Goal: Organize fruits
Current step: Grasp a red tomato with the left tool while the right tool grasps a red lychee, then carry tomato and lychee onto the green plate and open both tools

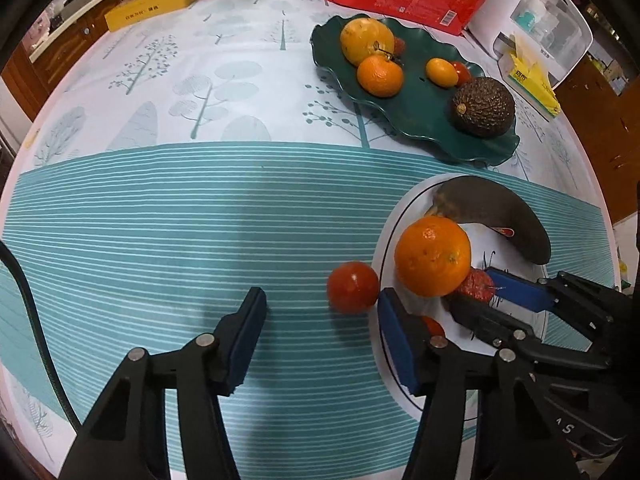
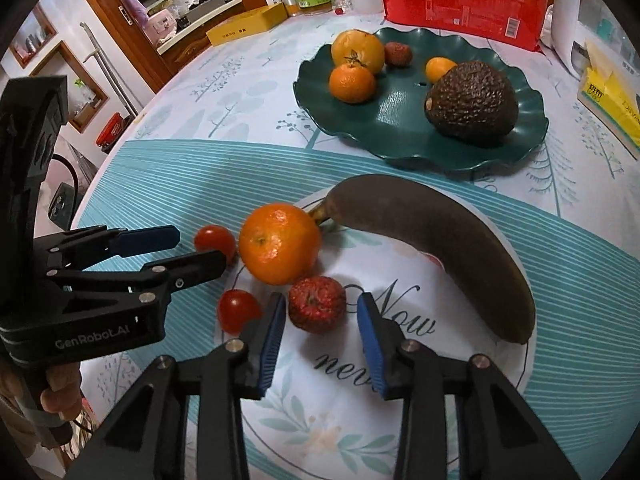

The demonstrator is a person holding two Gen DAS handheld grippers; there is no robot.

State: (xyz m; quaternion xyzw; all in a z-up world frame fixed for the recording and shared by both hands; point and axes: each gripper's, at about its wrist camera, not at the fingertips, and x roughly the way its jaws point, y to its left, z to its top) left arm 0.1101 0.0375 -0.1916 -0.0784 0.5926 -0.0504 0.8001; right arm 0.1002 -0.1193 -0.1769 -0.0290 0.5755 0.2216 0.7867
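Your right tool [image 2: 322,342] stood spread around the lychee [image 2: 317,304] on the white plate [image 2: 400,420], pads apart from it; your left tool [image 1: 320,334] gaped near a cherry tomato [image 1: 352,287] on the worktop [image 1: 160,220].

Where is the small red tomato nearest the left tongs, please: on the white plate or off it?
Off: the tomato sits on the striped cloth beside the plate.

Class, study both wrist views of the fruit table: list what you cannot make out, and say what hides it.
- Cherry tomato on the white plate: left wrist view, mostly hidden behind the left gripper.
- Small red fruit on the green plate: left wrist view, partly behind the kumquat; kind unclear.
- Plate lettering: right wrist view, broken by the right gripper.
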